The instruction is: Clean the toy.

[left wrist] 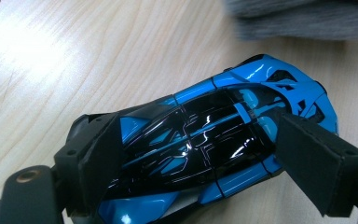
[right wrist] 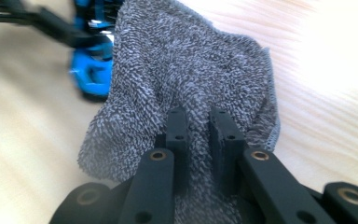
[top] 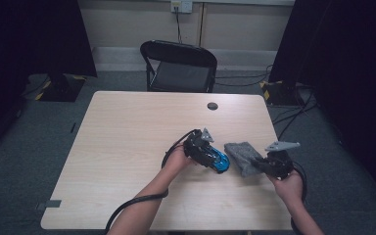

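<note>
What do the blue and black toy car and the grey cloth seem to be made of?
Toy car: probably hard plastic with a glossy finish; sharp white reflections run over its blue and black panels.
Grey cloth: soft looped terry, perhaps microfibre, matt; the tiny loops and a stitched edge are visible, and it folds limply.

floor: grey carpet (top: 127, 82) | chair (top: 180, 66): black, folding | wall (top: 127, 24): beige, perhaps
</note>
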`<state>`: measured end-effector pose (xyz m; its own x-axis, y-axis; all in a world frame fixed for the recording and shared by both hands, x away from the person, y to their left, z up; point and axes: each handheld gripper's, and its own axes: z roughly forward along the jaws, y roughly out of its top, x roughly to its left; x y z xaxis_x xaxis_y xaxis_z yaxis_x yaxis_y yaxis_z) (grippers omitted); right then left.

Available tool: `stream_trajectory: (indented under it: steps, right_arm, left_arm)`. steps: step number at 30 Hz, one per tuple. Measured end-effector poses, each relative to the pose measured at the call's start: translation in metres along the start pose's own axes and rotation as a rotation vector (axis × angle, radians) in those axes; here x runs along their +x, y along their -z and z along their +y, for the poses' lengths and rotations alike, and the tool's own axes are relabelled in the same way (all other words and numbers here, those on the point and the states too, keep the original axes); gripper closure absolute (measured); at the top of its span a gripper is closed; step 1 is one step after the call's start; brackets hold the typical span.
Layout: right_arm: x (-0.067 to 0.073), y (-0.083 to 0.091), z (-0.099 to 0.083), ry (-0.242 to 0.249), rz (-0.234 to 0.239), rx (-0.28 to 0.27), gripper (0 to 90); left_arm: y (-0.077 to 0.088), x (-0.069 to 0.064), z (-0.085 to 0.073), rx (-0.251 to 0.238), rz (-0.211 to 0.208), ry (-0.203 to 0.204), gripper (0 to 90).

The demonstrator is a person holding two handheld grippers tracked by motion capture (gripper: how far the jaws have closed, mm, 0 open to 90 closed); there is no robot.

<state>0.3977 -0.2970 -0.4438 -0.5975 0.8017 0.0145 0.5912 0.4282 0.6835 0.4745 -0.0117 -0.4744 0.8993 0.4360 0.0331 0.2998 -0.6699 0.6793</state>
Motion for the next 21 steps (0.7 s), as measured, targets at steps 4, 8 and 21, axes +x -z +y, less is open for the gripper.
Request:
stream_trajectory:
  steps: [4, 8, 21]
  right_arm:
    - [0.004, -0.017, 0.004, 0.033, -0.046, 0.047, 79.4]
    - [0.009, -0.027, 0.002, 0.050, -0.041, 0.070, 79.3]
    - [0.035, -0.034, -0.004, 0.124, 0.009, 0.122, 76.4]
  left_arm:
    - [0.000, 0.000, 0.000, 0.003, 0.000, 0.001, 15.5]
    - [0.000, 0.000, 0.000, -0.001, -0.001, 0.000, 15.6]
    - [0.000, 0.000, 0.000, -0.002, -0.003, -0.001, 15.7]
